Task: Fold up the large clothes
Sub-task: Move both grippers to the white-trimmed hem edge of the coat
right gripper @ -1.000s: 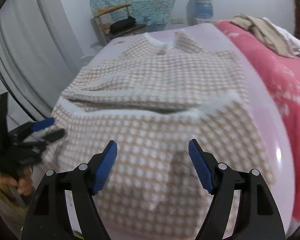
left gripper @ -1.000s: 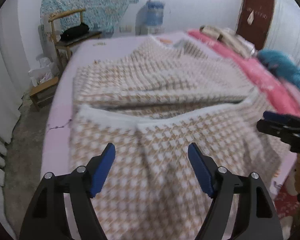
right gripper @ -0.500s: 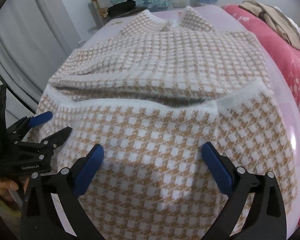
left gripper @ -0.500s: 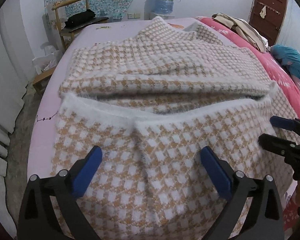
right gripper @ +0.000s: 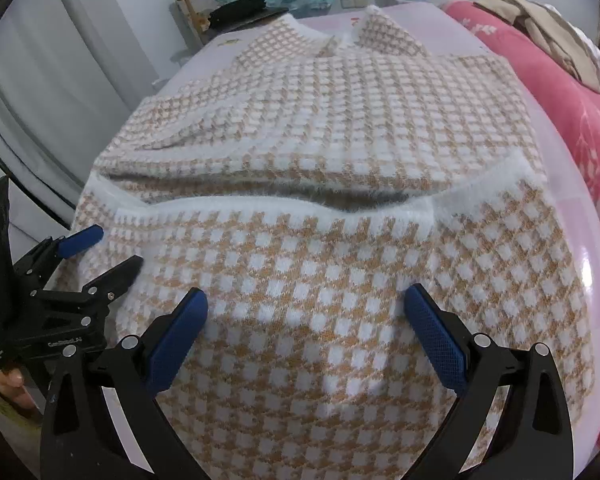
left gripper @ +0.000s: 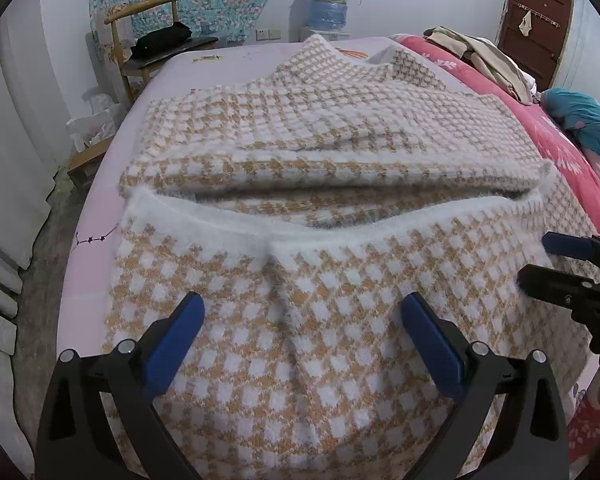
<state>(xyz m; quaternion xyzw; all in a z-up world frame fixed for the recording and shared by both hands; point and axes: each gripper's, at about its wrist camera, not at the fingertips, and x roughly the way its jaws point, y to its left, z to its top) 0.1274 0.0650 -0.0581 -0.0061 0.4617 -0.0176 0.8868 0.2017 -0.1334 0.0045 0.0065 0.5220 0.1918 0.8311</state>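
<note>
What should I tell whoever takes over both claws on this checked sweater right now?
Left claw: jaws have just been opening, now wide, nothing between them.
Right claw: same, open and empty.
Checked sweater: flat on the pink bed, sleeves laid across the chest, bottom half folded up with its white hem just short of them.
Left: probably one more fold toward the collar, then tidy the edges.

Left gripper and right gripper angled steeply downward side by side, jaws just spread wide, gripping nothing.
</note>
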